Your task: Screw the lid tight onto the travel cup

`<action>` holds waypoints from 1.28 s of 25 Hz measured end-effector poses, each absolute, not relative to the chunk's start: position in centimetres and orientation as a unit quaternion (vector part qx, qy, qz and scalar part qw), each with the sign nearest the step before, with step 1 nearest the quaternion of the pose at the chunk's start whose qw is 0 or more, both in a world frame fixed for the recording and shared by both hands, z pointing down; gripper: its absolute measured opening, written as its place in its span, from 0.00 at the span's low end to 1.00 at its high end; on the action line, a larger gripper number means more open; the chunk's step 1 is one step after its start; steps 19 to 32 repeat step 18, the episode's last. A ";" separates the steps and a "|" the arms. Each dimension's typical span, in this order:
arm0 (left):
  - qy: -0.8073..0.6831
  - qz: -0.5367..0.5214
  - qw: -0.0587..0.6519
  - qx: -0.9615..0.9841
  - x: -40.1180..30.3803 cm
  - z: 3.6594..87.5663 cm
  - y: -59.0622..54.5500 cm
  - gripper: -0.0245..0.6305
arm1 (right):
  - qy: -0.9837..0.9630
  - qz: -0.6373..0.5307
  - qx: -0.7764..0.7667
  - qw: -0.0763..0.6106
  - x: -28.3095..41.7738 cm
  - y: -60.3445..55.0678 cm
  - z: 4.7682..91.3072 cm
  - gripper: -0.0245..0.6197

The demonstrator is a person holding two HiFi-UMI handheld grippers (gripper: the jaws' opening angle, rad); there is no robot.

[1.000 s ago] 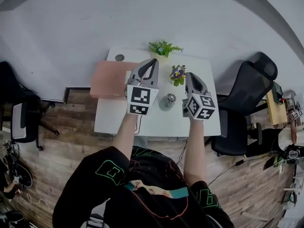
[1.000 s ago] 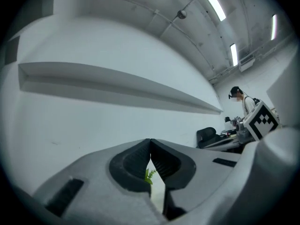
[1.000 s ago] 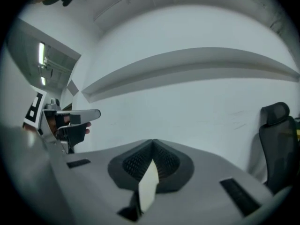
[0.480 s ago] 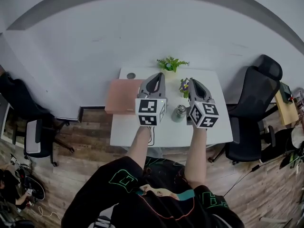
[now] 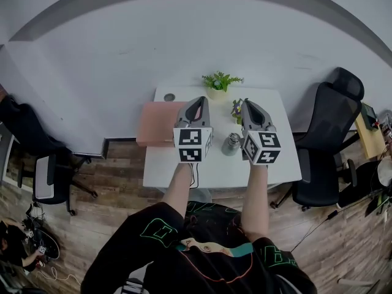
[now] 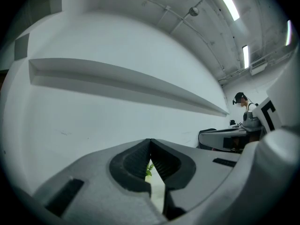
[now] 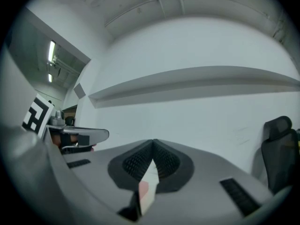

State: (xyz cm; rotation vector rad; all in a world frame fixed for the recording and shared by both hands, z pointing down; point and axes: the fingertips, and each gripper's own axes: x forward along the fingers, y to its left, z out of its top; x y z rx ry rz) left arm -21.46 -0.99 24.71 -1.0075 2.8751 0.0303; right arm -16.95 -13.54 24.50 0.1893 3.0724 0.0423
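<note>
The travel cup is a small metallic cup that stands on the white table, seen between my two grippers in the head view. At this size I cannot make out its lid apart from it. My left gripper is held up in the air to the left of the cup, its jaws shut on nothing. My right gripper hangs to the right of the cup, also shut and empty. Both gripper views look at the white wall; the left gripper and right gripper have their tips together.
A pink mat lies on the table's left part, with a small round object at the back left corner. A green plant and a pot of purple flowers stand at the back. A black office chair is at the right.
The head view has shifted, so the table sits further right and lower in the picture. Both grippers stay shut and raised on either side of the cup.
</note>
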 end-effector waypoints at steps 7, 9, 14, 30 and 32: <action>0.946 -0.020 0.055 -0.318 -22.0 25.3 -0.9 0.04 | 0.997 0.020 0.064 0.036 -17.3 -13.4 24.6 0.05; 0.947 -0.016 0.053 -0.318 -22.1 25.4 -0.9 0.04 | 0.997 0.023 0.065 0.040 -17.6 -13.3 24.6 0.05; 0.947 -0.024 0.047 -0.318 -22.4 26.0 -1.3 0.04 | 0.997 0.024 0.065 0.036 -18.0 -13.6 25.0 0.05; 0.947 -0.025 0.046 -0.316 -22.8 26.3 -1.5 0.04 | 0.997 0.027 0.064 0.032 -18.4 -13.9 25.5 0.05; 0.947 -0.025 0.046 -0.316 -22.8 26.3 -1.5 0.04 | 0.997 0.027 0.064 0.032 -18.4 -13.9 25.5 0.05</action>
